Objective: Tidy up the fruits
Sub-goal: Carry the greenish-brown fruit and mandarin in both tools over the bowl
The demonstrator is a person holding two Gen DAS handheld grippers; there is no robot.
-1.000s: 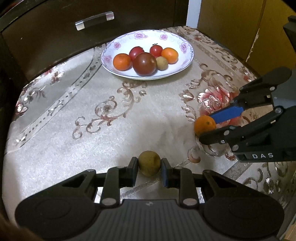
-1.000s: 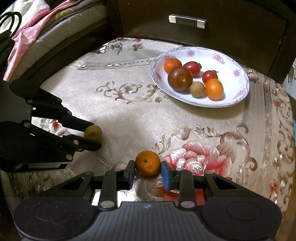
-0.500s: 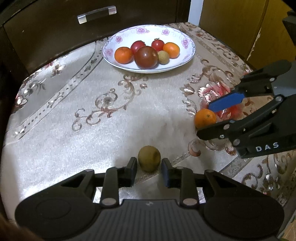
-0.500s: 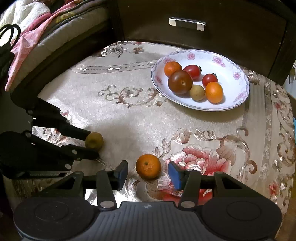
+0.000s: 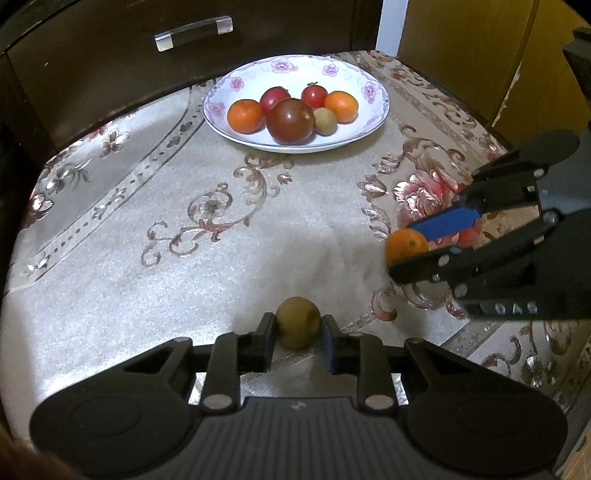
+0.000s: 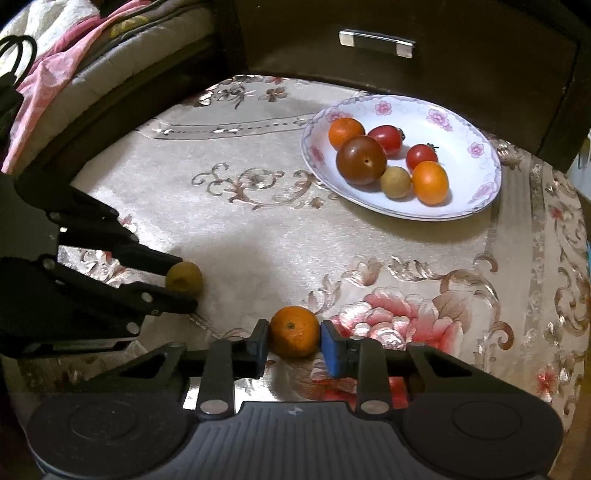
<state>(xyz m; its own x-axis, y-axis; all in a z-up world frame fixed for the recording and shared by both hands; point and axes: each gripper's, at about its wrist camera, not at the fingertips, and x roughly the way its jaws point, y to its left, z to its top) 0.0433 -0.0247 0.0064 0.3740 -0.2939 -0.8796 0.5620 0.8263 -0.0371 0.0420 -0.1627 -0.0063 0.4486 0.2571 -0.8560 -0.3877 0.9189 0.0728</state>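
My left gripper is shut on a small olive-brown round fruit that rests low over the cloth; it also shows in the right wrist view. My right gripper is shut on a small orange, also seen in the left wrist view. A white flowered plate at the far side holds two oranges, two red tomatoes, a dark tomato and a small brown fruit. The plate shows in the right wrist view too.
A beige floral cloth covers the table. A dark cabinet with a metal handle stands behind the plate. Folded bedding lies at the far left in the right wrist view. A yellow wooden panel is at the right.
Both grippers had opened around their fruits half a second ago. Now both have closed again on them. The plate appears slightly nearer.
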